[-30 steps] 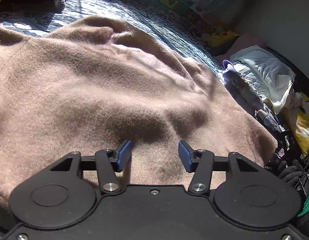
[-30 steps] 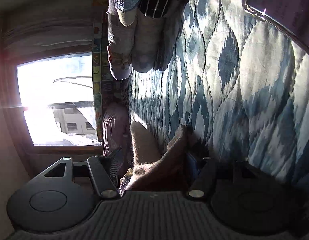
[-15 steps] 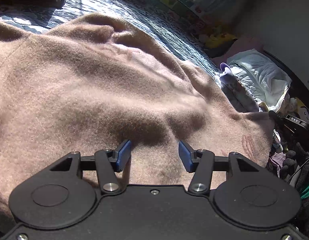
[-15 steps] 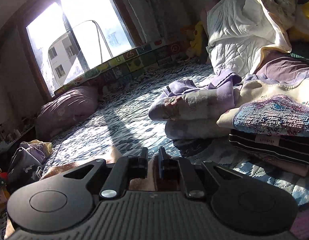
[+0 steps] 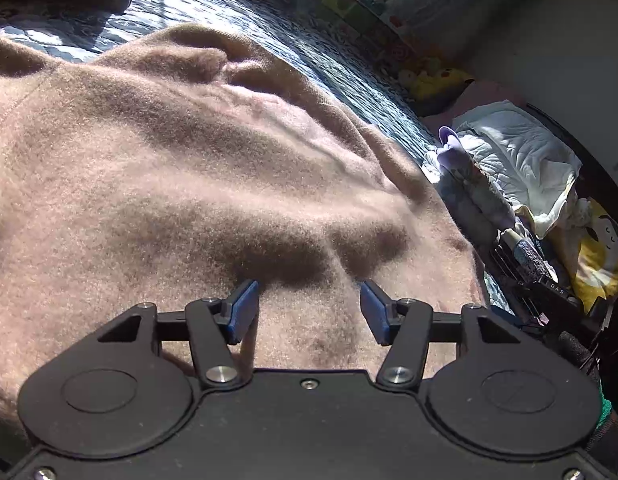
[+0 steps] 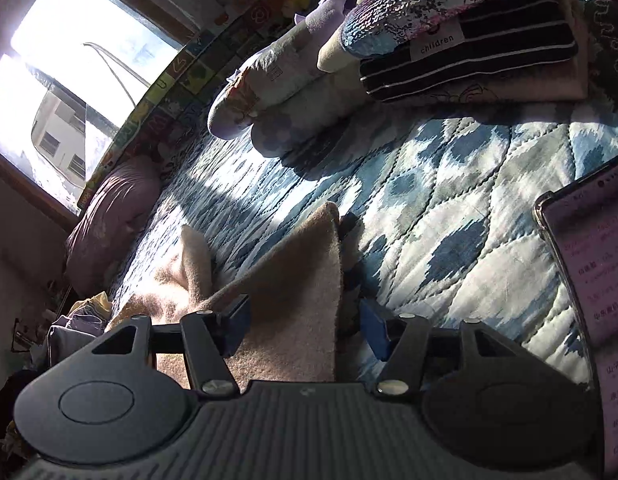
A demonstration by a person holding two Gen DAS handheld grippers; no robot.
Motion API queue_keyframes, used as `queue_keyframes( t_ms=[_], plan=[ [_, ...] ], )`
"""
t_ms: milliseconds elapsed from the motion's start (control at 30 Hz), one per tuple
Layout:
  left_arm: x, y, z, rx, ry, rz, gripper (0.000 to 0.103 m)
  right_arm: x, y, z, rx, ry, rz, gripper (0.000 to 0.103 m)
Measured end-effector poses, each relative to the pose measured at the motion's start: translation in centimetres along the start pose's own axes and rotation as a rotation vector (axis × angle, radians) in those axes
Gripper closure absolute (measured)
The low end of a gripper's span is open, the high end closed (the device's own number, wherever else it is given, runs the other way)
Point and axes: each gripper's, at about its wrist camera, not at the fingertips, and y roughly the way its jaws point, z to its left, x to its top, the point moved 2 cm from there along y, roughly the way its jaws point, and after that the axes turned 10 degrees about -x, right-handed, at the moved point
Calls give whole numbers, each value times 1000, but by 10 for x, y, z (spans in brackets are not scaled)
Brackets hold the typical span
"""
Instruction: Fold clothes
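A brown fleece garment (image 5: 181, 168) lies spread over the blue-and-white quilted bed (image 5: 341, 64) and fills most of the left wrist view. My left gripper (image 5: 309, 308) is open just above its near part, blue pads apart, holding nothing. In the right wrist view a corner of the same brown garment (image 6: 293, 280) rests on the quilt (image 6: 449, 200), with a fold standing up at its left. My right gripper (image 6: 305, 326) is open, and the corner lies loose between its spread fingers.
A stack of folded clothes (image 6: 469, 40) sits at the far side of the bed, and a phone (image 6: 589, 300) lies at the right edge. A purple pillow (image 6: 113, 216) lies under the bright window (image 6: 69, 80). A white quilted blanket (image 5: 517, 152) and a yellow plush (image 5: 437, 80) are heaped beyond the bed.
My right gripper has gone from shut on the brown garment's corner to open, leaving the corner on the quilt, and it has tilted. The left gripper has barely moved.
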Motion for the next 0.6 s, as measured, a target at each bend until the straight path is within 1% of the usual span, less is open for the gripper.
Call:
queue_keyframes(
  t_ms=[67, 133, 167, 200, 233, 267, 300, 400, 433, 467, 533, 567, 600],
  plan=[
    [-1, -1, 0, 0, 0, 0, 48, 4, 12, -1, 25, 45, -24, 42],
    [-1, -2, 1, -3, -4, -1, 48, 8, 23, 3, 39, 40, -46, 41],
    [0, -1, 2, -4, -7, -1, 48, 9, 27, 8, 38, 14, -53, 44],
    [0, -1, 3, -5, -9, -2, 48, 8, 30, 13, 27, -23, -57, 53],
    [1, 0, 3, -5, -10, -2, 48, 7, 35, 16, 13, -50, -43, 94],
    [2, 1, 4, -5, -11, -2, 48, 6, 38, 17, 13, -51, -19, 96],
    [2, 1, 4, -7, -13, -2, 48, 6, 32, 19, 16, -55, -37, 96],
    [3, -1, 6, -18, -25, -3, 48, 14, -15, 32, 1, -100, -186, 97],
    [2, -1, 6, -20, -23, -1, 48, 17, -31, 38, -11, -120, -219, 97],
    [2, -1, 6, -21, -20, 0, 48, 18, -40, 46, -45, -165, -240, 97],
    [1, 0, 6, -19, -15, 4, 48, 16, -38, 63, -164, -312, -268, 97],
    [1, 1, 6, -17, -9, 6, 48, 14, -31, 67, -227, -374, -266, 94],
    [1, 1, 5, -16, -2, 8, 48, 14, -24, 67, -268, -398, -247, 90]
  ],
)
